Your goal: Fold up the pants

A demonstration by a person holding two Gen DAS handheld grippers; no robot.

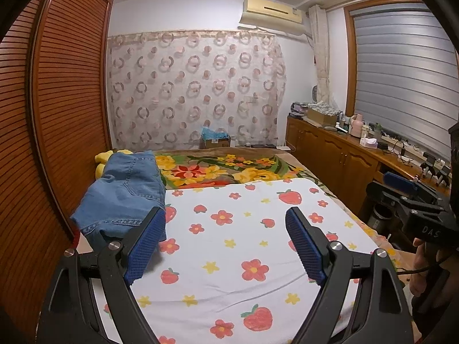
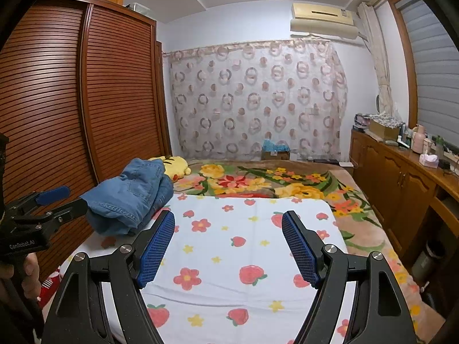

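Both fingers (image 1: 155, 240) right of jeans (image 1: 126, 195)

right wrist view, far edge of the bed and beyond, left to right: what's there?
wardrobe → jeans → yellow plush → floral blanket → cabinet. Both grippers are open and hold nothing: left gripper, right gripper.

Ahead of your left gripper (image 1: 225, 246) and right gripper (image 2: 228, 248), both spread wide, the strawberry-print sheet (image 1: 229, 258) lies flat and bare, giving you open passage. On your left, the heaped denim pants (image 1: 126, 195) sit at the sheet's edge, close against the louvered wardrobe (image 1: 57, 100). On your right, the wooden cabinets (image 2: 401, 177) run alongside the bed.
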